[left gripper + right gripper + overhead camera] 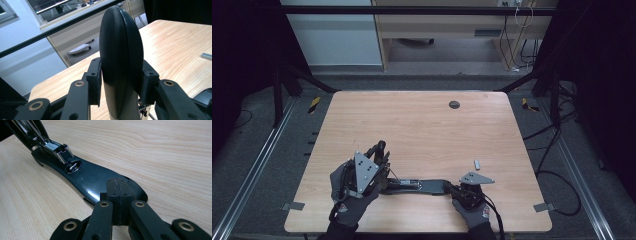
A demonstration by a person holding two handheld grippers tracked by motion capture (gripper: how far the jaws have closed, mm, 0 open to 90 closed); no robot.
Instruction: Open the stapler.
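We hold a stiff, glossy black stapler (422, 186) swung open: our left gripper (121, 82) clamps its rounded top arm (121, 57) across the sides. Our right gripper (117, 202), jaws pressed together, pins the base (95, 180) near its tip. The smooth shell looks slippery, so the flat sides seem the safest place to grip.

I see the stapler (419, 185) lying opened out along the near edge of the bench (422, 125), its base flat on the wood and its top arm raised at the left end. My left gripper (379, 152) sits at that raised arm, jaws either side of it. My right gripper (457, 190) rests on the base's right end. A staple strip (477, 163) lies behind the right gripper, well apart from the stapler.
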